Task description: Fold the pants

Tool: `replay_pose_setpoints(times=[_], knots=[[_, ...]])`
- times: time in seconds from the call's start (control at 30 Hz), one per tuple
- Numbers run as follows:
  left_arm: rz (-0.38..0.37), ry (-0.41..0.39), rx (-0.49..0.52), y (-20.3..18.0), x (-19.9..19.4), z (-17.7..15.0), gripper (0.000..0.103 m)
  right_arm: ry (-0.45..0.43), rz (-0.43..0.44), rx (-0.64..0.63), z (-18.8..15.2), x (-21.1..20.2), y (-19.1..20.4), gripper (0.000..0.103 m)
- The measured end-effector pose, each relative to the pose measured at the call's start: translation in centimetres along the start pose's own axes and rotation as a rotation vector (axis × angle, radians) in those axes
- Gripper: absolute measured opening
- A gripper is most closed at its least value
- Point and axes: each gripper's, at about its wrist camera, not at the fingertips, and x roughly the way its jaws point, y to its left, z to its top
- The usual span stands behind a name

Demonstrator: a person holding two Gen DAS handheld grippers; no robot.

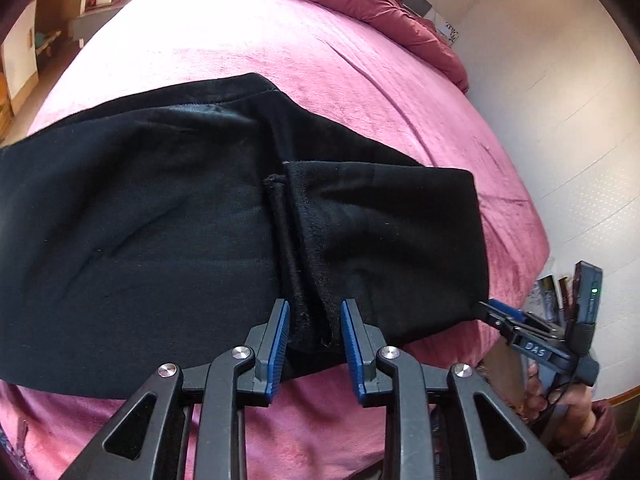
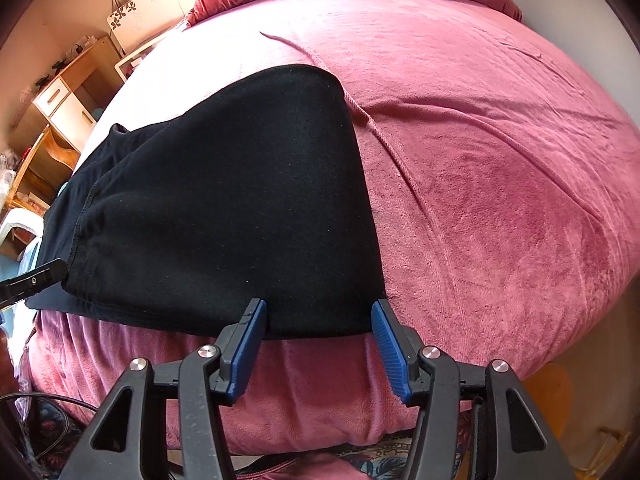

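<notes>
Two hand-held grippers (image 1: 314,334) (image 2: 318,330) parted, gripping nothing, at black pants (image 1: 160,220) edge; right one lettered "DAS".

The pants (image 1: 160,220) are matt black knit cloth, soft and slightly fuzzy, with a fleecy nap showing at the turned-up seam. The bed (image 2: 500,180) is covered in pink plush fabric with a short velvety pile that catches the light in streaks. The left tongs (image 1: 314,338) and right tongs (image 2: 320,344) have matt black plastic arms, shiny round metal rivets and ribbed blue rubbery pads. The cabinet (image 2: 64,96) looks like pale wood with smooth white fronts.
</notes>
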Motion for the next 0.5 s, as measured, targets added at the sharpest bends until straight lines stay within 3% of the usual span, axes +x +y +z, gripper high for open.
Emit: replay_pose_setpoints(times=[0.2, 0.27, 0.37, 0.4, 0.5], knots=[[-0.019, -0.023, 0.042, -1.5, 0.5, 0.2, 0.026, 0.001, -0.004, 0.005, -0.1, 0.0, 0.2, 0.056], [0.001, 0.022, 0.047, -1.3, 1.2, 0.0, 0.025, 0.0, -0.007, 0.005, -0.1, 0.0, 0.2, 0.056], [-0.045, 0.084, 0.054, -1.6, 3.0, -0.6, 0.017, 0.001, -0.01, 0.006, -0.1, 0.0, 0.1, 0.057], [-0.047, 0.077, 0.079, -1.8, 2.9, -0.6, 0.011, 0.003, -0.009, 0.006, 0.0, 0.1, 0.0, 0.057], [-0.025, 0.076, 0.114, -1.7, 3.1, -0.8, 0.008, 0.004, -0.007, 0.005, 0.0, 0.2, -0.1, 0.059]])
